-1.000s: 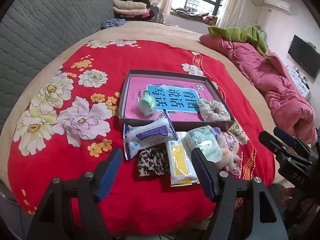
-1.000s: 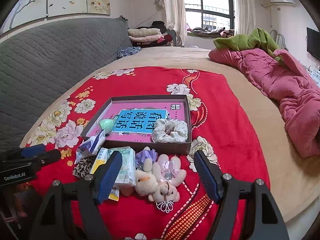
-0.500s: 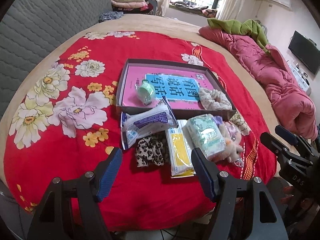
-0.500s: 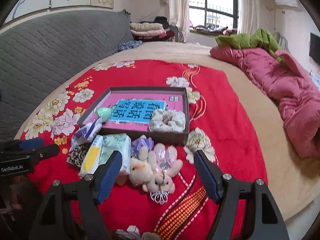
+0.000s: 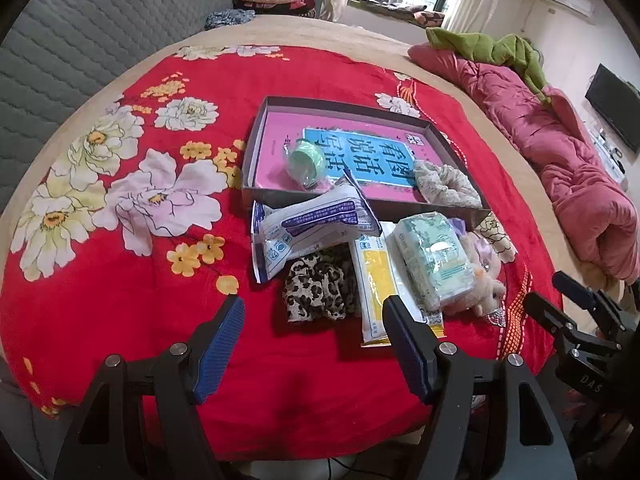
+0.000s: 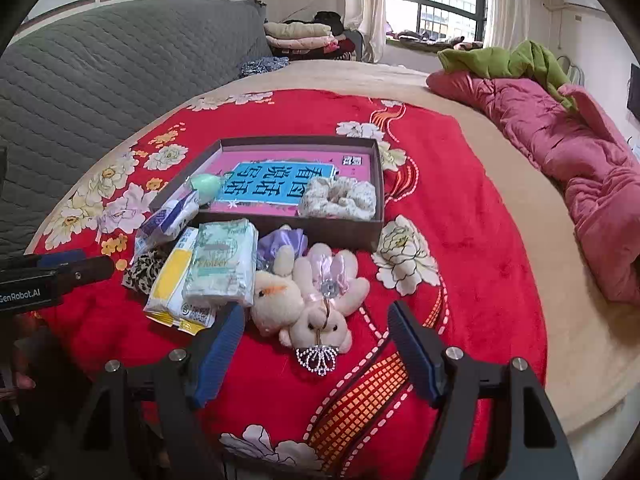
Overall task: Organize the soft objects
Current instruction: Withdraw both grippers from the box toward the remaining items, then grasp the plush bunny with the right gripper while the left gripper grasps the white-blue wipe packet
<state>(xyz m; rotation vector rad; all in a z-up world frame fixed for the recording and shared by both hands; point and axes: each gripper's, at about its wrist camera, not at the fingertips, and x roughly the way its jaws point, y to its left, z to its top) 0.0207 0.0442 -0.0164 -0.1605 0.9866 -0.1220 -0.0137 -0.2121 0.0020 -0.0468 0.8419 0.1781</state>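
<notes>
A shallow dark box (image 5: 360, 202) (image 6: 280, 229) on the red blanket holds a pink book, a green roll (image 5: 306, 162) and a floral scrunchie (image 5: 446, 184) (image 6: 338, 202). In front of it lie a white-purple pack (image 5: 316, 226), a leopard scrunchie (image 5: 320, 290), a yellow pack (image 5: 376, 284), a green tissue pack (image 5: 434, 256) (image 6: 222, 262) and plush bunnies (image 6: 308, 304). My left gripper (image 5: 314, 346) is open and empty, just short of the leopard scrunchie. My right gripper (image 6: 316, 354) is open and empty, just short of the bunnies.
A pink quilt (image 6: 580, 152) and a green blanket (image 6: 508, 60) lie at the right of the bed. A grey padded headboard (image 6: 100, 72) runs along the left. Folded clothes (image 6: 300, 38) are stacked at the back. The bed's front edge is right below both grippers.
Both grippers have moved forward and lower toward the pile of items in front of the box. Their jaws stay open. The objects have not moved.
</notes>
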